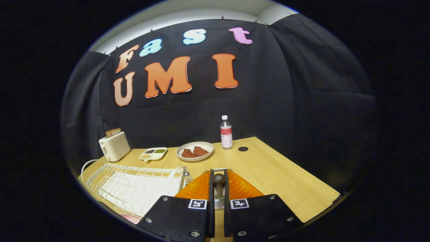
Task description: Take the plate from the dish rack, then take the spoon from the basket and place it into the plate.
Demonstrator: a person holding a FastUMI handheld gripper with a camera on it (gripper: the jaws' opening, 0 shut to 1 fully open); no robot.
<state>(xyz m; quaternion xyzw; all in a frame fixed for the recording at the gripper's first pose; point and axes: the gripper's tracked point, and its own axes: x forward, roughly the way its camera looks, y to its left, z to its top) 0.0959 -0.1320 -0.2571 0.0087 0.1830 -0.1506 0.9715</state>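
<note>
The plate [235, 190] lies on the bench [275, 171] beside the empty dish rack [134, 185], so that step appears complete. The gripper [219, 188] has its fingers clamped on the spoon [219, 183], held upright over the plate. Remaining: lay the spoon in the plate.

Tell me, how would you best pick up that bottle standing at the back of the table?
Grip the bottle at its straight middle, coming level from the front: it stands upright, slim, round. Right now the fingers are closed on a dark-knobbed handle above the orange plate.
</note>
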